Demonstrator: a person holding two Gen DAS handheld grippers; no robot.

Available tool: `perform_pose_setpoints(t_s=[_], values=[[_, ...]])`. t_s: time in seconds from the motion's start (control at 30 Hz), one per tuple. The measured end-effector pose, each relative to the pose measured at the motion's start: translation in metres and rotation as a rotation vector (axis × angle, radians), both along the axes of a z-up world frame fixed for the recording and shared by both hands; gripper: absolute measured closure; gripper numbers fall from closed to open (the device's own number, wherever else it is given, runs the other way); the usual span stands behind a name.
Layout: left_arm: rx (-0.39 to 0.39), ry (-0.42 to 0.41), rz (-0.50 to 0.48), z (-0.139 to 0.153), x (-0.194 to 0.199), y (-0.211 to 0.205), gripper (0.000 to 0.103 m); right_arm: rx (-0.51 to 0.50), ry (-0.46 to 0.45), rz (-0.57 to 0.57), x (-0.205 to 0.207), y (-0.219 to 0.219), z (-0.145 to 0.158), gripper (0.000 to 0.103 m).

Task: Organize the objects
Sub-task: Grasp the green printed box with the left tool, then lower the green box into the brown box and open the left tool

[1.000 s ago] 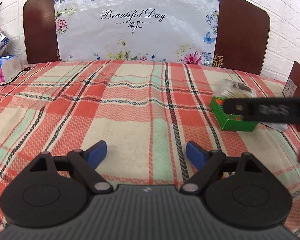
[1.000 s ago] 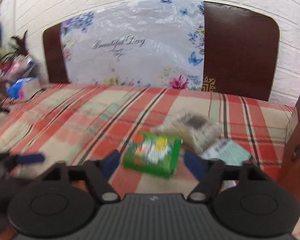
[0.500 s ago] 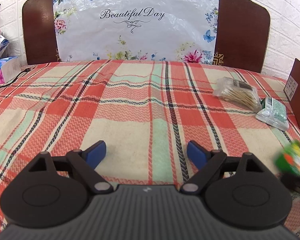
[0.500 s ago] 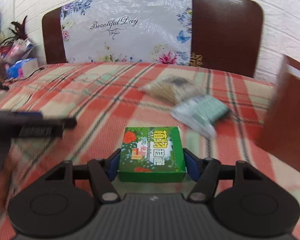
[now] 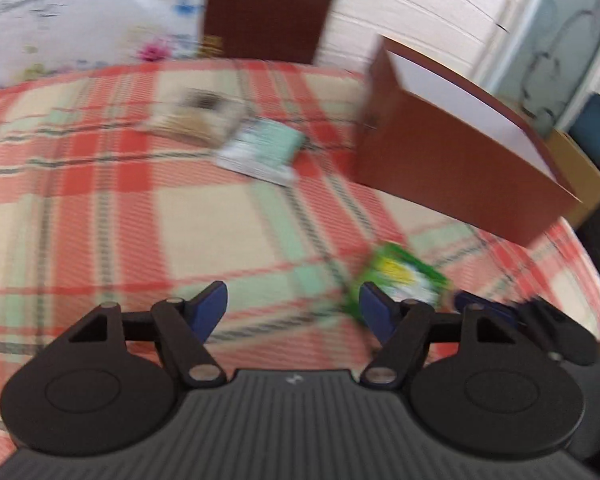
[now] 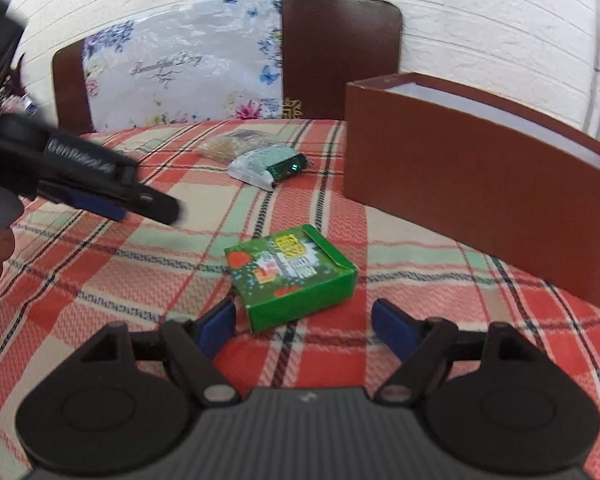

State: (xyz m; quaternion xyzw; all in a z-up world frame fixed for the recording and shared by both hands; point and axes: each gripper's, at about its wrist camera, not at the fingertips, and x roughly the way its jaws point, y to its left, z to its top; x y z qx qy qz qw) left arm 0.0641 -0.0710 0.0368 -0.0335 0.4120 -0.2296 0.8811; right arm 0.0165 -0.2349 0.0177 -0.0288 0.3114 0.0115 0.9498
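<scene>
A green carton (image 6: 292,272) lies flat on the plaid bedspread, just ahead of my right gripper (image 6: 306,326). Its jaws are opening and the pads stand clear of the carton's sides. In the left wrist view the same carton (image 5: 404,276) shows blurred behind the right fingertip of my left gripper (image 5: 294,310). The left jaws are closing with only bedspread between them. From the right wrist view, the left gripper (image 6: 112,196) hovers at the far left. A tall brown open box (image 6: 480,192) stands to the right of the carton.
A white and green packet (image 6: 268,164) and a clear bag of cotton swabs (image 6: 232,144) lie further back on the bed. The dark headboard (image 6: 340,56) with a floral sheet backs the bed. The brown box (image 5: 452,160) stands near the bed's right edge.
The right gripper held the green carton half a second ago; the carton now lies free on the bedspread beside the brown box. The left gripper swung right and its view now takes in the box.
</scene>
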Motion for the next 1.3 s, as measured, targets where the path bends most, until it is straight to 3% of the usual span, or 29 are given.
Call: perform_pose_setpoints(t_s=[0.07,0.13,0.17,0.23,0.3,0.37,0.57,0.67,0.83,0.97,1.1,1.2,1.3], values=[[0.013,0.038,-0.015,-0.003,0.002,-0.015,0.028,-0.033,0.006,0.029,0.006,0.003,0.000,0.016],[0.006,0.127,-0.033,-0.014,0.007,-0.025,0.029,-0.047,0.006,0.035,0.012,0.003,-0.002,0.015],[0.000,0.151,-0.034,-0.019,0.009,-0.030,0.027,-0.036,0.018,0.035,0.016,0.000,-0.004,0.017],[0.033,0.112,-0.038,-0.019,0.006,-0.038,0.030,0.014,0.030,0.048,0.019,-0.003,-0.006,0.026],[0.011,0.113,-0.045,-0.017,0.010,-0.040,0.045,0.042,0.024,0.061,0.020,-0.006,-0.006,0.035],[-0.007,0.130,-0.039,-0.006,0.011,-0.042,0.049,0.039,-0.006,0.057,0.014,-0.004,-0.002,0.038],[-0.029,-0.139,-0.124,0.074,0.016,-0.085,0.049,-0.036,-0.309,-0.055,0.004,-0.024,0.045,0.038],[-0.031,-0.207,-0.145,0.091,0.036,-0.117,0.049,-0.039,-0.376,-0.132,0.022,-0.049,0.063,0.038],[-0.007,-0.227,-0.169,0.091,0.066,-0.167,0.049,-0.005,-0.391,-0.239,0.050,-0.091,0.069,0.038],[0.054,-0.249,-0.175,0.088,0.082,-0.196,0.049,0.027,-0.349,-0.288,0.077,-0.120,0.066,0.037],[0.147,-0.273,-0.067,0.086,0.107,-0.211,0.049,0.047,-0.271,-0.336,0.117,-0.138,0.055,0.027],[0.139,-0.262,-0.054,0.084,0.105,-0.200,0.049,0.107,-0.292,-0.350,0.110,-0.142,0.051,0.029],[0.201,-0.303,-0.035,0.084,0.091,-0.195,0.049,0.111,-0.324,-0.369,0.091,-0.137,0.049,0.029]])
